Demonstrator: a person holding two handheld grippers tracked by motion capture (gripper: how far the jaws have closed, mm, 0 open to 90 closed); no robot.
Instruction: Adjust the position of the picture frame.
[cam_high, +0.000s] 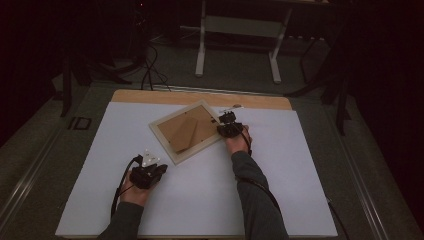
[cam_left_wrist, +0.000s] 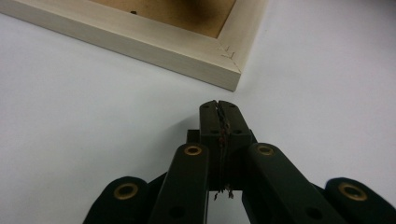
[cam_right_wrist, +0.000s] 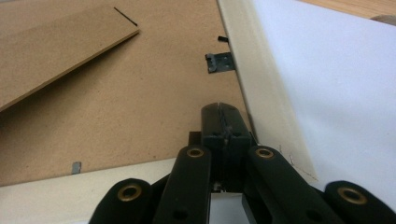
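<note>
Left gripper (cam_high: 150, 167) is sitting at lower left of the high view, jaws closed on nothing, just short of the pale wooden picture frame's (cam_high: 186, 131) near corner. At centre, that frame is lying face down, brown backing board (cam_right_wrist: 140, 102) showing. Right gripper (cam_high: 229, 125) is hovering, jaws closed empty, over the frame's right corner, near a small metal clip (cam_right_wrist: 218, 62).

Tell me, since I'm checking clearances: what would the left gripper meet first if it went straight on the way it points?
Probably the near corner of the picture frame. The left gripper, jaws shut, points at it across bare white table; nothing lies between.
</note>
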